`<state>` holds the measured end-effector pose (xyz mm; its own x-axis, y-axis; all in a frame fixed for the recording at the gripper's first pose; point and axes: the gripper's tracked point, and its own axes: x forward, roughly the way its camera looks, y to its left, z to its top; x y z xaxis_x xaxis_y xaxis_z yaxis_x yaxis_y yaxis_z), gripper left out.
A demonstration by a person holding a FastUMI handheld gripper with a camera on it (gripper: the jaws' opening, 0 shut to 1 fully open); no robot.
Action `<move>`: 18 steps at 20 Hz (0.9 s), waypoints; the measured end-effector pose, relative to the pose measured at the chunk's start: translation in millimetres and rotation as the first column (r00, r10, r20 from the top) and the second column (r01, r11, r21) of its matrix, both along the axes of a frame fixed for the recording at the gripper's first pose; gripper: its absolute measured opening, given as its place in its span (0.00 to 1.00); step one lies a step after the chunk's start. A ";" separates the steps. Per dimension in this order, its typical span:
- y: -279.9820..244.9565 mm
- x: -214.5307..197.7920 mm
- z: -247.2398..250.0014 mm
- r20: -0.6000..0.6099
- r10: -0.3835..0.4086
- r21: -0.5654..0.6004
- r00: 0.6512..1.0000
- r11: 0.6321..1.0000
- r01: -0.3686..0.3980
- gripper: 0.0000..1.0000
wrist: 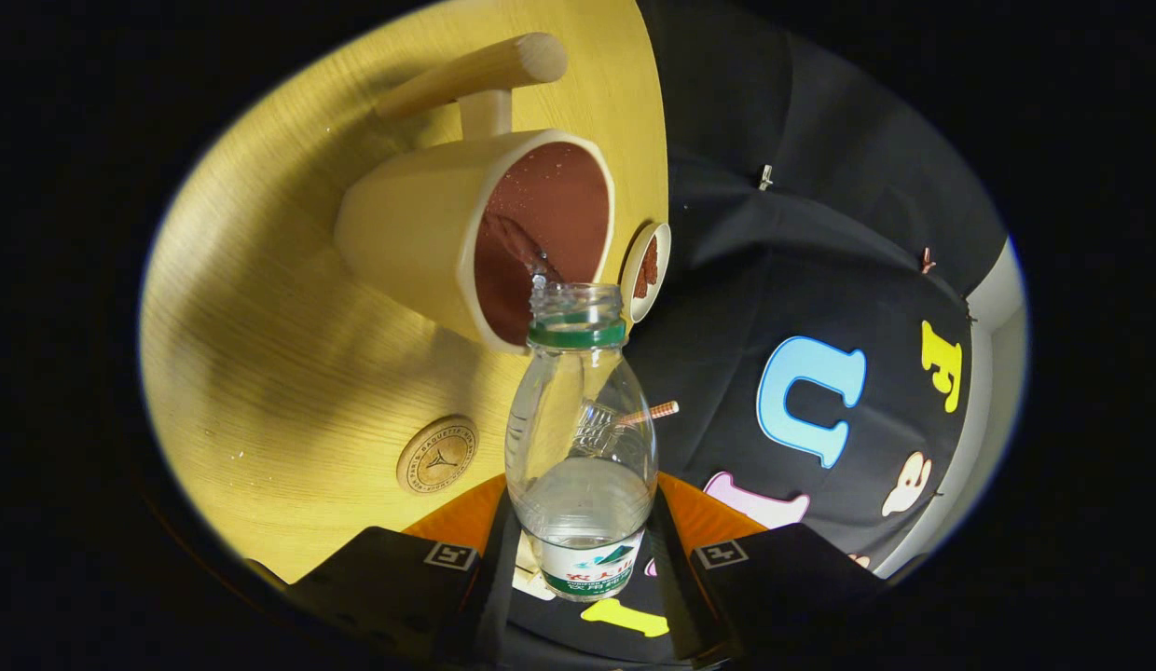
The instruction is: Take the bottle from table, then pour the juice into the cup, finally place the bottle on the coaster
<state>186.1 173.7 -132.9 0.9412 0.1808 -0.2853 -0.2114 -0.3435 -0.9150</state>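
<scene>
My gripper (585, 552) is shut on a clear plastic bottle (583, 438), holding it by its labelled lower body. The bottle has a green neck ring and no cap, and clear liquid sits in its lower half. The whole view is rolled over, so the bottle is tipped. Its open mouth is at the rim of a cream cup (429, 228) with a brown inside and a wooden handle; a thin splash of liquid shows inside the cup, just past the mouth. A round wooden coaster (437, 454) lies on the light wood table (261, 335), beside the bottle and nearer my fingers than the cup.
A small white dish (647, 269) with something brown in it sits at the table's edge, just beyond the bottle's mouth. The booth's black cloth wall hangs past that edge.
</scene>
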 end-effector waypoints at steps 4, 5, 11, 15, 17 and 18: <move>3.0 1.1 1.9 0.008 0.012 -0.030 1.000 0.999 -0.012 0.69; 3.6 2.1 2.0 0.010 0.015 -0.039 1.000 0.999 -0.015 0.69; 7.3 3.5 5.9 0.018 0.038 -0.091 0.999 0.995 -0.037 0.69; 9.4 4.6 8.4 0.023 0.052 -0.120 0.998 0.992 -0.049 0.69; 11.4 4.8 9.2 0.023 0.059 -0.136 0.998 0.989 -0.056 0.69; 12.2 4.7 9.6 0.023 0.064 -0.144 0.998 0.988 -0.060 0.69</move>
<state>190.8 185.8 -123.2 0.9373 0.1985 -0.2866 -0.1608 -0.4833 -0.8606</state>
